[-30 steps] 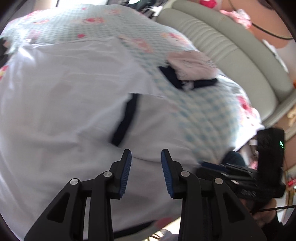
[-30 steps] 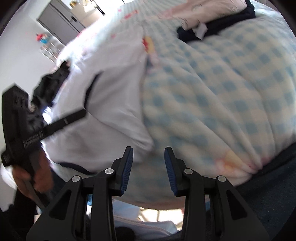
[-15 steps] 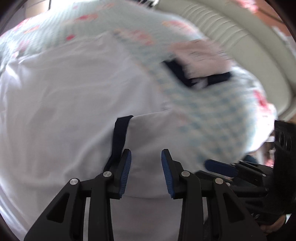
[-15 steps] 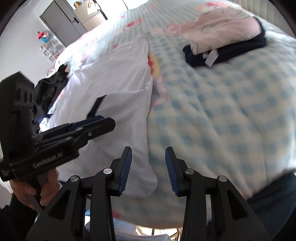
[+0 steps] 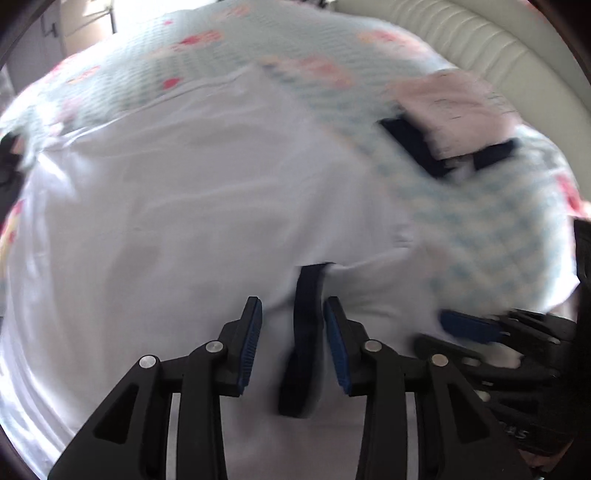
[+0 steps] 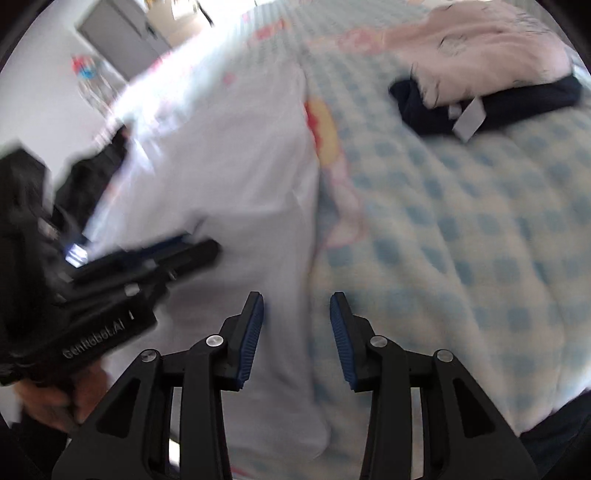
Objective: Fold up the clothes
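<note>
A white shirt [image 5: 184, 221] lies spread on a blue-checked quilt [image 5: 480, 240]. One of its navy trim bands [image 5: 306, 295] runs up between the fingers of my left gripper [image 5: 293, 317]. The jaws are opening and the pads stand clear of the band. My right gripper [image 6: 297, 314] hangs open over the shirt's right edge [image 6: 303, 240], nothing pinched. Each gripper shows in the other's view: the right gripper [image 5: 480, 328] at the lower right, the left gripper [image 6: 173, 254] at the left, held by a hand [image 6: 48, 398].
A folded pink garment [image 6: 495, 55] rests on a folded navy one [image 6: 517, 103] farther up the quilt [image 6: 443, 240]. A cream padded headboard [image 5: 480, 44] curves behind the bed. A dark garment [image 6: 92, 173] lies past the shirt's far side, and a grey cabinet [image 6: 118, 33] stands beyond.
Both grippers have slid across the shirt. The navy band, earlier ahead of the left fingers, now lies between them. The right gripper has shifted from the quilt onto the shirt's edge.
</note>
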A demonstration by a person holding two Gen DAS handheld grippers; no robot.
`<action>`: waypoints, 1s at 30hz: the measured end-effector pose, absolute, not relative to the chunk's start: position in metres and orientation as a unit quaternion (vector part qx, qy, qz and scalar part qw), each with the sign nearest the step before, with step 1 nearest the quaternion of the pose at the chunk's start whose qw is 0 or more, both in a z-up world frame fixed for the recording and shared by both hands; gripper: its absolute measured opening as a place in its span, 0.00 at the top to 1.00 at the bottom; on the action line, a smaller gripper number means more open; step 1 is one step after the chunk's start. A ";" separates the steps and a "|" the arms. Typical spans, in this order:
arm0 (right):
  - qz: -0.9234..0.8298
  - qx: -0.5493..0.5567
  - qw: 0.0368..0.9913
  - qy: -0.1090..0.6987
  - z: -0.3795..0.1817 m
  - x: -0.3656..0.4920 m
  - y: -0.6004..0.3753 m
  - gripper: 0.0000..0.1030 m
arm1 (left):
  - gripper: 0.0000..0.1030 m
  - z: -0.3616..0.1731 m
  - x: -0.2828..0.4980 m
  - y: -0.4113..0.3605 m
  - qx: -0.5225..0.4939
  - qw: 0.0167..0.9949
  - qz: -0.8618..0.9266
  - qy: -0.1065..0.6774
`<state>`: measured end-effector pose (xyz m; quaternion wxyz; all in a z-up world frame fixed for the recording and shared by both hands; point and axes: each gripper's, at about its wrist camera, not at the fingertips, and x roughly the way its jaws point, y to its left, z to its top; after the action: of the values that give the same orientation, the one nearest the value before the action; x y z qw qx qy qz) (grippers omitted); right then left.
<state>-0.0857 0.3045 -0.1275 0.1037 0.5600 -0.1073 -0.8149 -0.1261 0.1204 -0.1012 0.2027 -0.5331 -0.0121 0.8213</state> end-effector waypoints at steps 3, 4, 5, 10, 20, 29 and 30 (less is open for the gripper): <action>-0.812 0.569 0.094 -0.088 -0.132 -0.079 0.307 0.64 | 0.65 -0.093 -0.129 0.098 -0.529 0.192 0.825 -0.048; -0.814 0.565 0.095 -0.093 -0.128 -0.076 0.310 0.64 | 0.65 -0.090 -0.129 0.094 -0.525 0.196 0.827 -0.052; -0.817 0.560 0.097 -0.102 -0.124 -0.074 0.313 0.64 | 0.65 -0.089 -0.130 0.093 -0.523 0.198 0.827 -0.055; -0.836 0.524 0.102 -0.127 -0.101 -0.092 0.323 0.62 | 0.65 -0.092 -0.138 0.099 -0.529 0.195 0.825 -0.039; -0.809 0.565 0.128 -0.096 -0.118 -0.160 0.287 0.62 | 0.65 -0.097 -0.128 0.095 -0.530 0.233 0.815 -0.023; -0.801 0.570 0.145 -0.111 -0.126 -0.115 0.309 0.62 | 0.65 -0.086 -0.116 0.118 -0.513 0.327 0.793 0.032; -0.801 0.569 0.144 -0.116 -0.127 -0.114 0.310 0.62 | 0.65 -0.083 -0.111 0.122 -0.506 0.339 0.792 0.043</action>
<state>-0.1138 0.3101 -0.1266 0.1442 0.5694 -0.1160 -0.8010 -0.1113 0.1225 -0.0826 0.3393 -0.5063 0.0428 0.7917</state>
